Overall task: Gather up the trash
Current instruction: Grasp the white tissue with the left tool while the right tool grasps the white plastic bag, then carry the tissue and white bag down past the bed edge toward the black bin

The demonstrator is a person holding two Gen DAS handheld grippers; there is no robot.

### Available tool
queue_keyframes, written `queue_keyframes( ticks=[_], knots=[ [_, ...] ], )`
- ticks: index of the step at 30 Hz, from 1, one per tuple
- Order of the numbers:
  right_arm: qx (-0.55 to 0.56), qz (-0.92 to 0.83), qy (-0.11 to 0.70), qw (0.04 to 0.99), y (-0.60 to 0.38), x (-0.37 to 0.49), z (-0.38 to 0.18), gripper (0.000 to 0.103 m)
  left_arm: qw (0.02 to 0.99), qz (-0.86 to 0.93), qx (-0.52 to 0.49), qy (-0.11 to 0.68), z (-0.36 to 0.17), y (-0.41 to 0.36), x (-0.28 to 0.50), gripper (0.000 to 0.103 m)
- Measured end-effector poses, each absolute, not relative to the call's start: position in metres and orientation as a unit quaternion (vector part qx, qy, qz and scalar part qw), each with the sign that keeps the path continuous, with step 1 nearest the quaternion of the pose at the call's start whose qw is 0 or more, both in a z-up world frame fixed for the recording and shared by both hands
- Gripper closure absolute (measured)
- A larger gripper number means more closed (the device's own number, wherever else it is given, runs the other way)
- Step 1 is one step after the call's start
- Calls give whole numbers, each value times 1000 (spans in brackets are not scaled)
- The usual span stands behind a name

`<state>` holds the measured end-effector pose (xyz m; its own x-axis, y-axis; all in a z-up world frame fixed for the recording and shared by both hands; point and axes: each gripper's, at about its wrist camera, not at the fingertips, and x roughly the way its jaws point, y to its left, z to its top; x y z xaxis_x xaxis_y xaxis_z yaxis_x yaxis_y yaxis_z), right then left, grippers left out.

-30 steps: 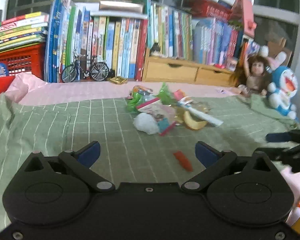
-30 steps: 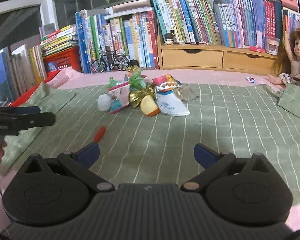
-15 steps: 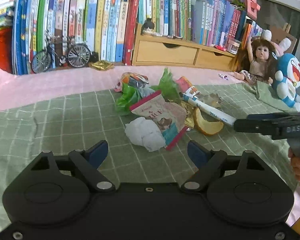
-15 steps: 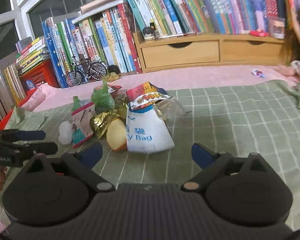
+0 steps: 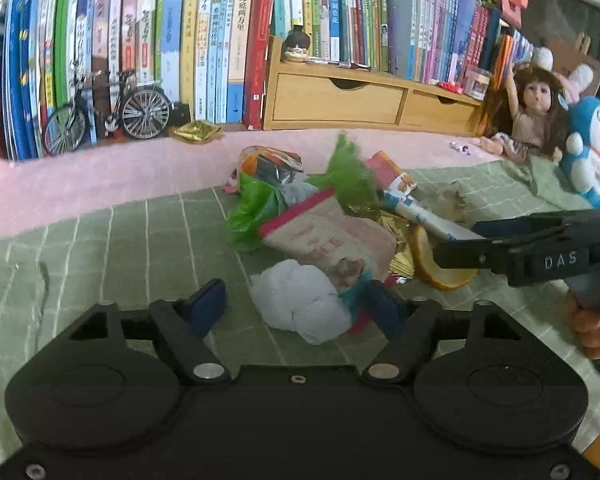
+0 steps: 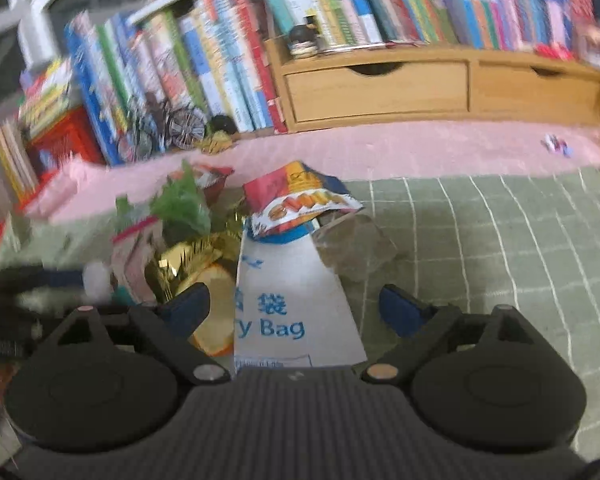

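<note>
A pile of trash lies on the green checked cloth (image 5: 100, 248). My left gripper (image 5: 296, 308) is open, and a crumpled white tissue (image 5: 300, 300) sits between its fingers. Behind the tissue are a pink-edged snack packet (image 5: 332, 236), green plastic (image 5: 252, 208) and a bread slice (image 5: 440, 268). My right gripper (image 6: 294, 308) is open around the near end of a white paper bag (image 6: 292, 292) with blue print. A colourful snack wrapper (image 6: 300, 200), gold foil (image 6: 188, 256) and clear plastic (image 6: 356, 248) lie round the bag. The right gripper (image 5: 456, 242) also reaches in from the right in the left wrist view.
Rows of books (image 5: 204, 40), a wooden drawer box (image 5: 340, 96) and a model bicycle (image 5: 108, 116) line the back. A doll (image 5: 528, 116) and a blue plush toy (image 5: 588, 152) sit at the right. A gold wrapper (image 5: 196, 132) lies on the pink blanket (image 5: 80, 176).
Both grippers have moved forward up to the trash pile. The tissue now lies between the left fingers and the white bag between the right ones. The small red scrap has left view.
</note>
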<state>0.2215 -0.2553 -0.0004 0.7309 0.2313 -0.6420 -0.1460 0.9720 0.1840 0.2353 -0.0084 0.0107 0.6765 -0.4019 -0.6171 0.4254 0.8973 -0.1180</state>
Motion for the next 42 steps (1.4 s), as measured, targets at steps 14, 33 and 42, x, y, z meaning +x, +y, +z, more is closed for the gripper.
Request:
queue_keyframes(
  ticks=[14,33,42],
  knots=[
    [72,117,332,933,-262,215,4,61,912,-256,42,318,13,-13,230,70],
    [131,144,310,931,-275,155,28,65,916,-248,29,314,38,10,182,70],
    [144,152,311,927,-269,122,34,65,914,-252,22,318,40,15,151,70]
  ],
)
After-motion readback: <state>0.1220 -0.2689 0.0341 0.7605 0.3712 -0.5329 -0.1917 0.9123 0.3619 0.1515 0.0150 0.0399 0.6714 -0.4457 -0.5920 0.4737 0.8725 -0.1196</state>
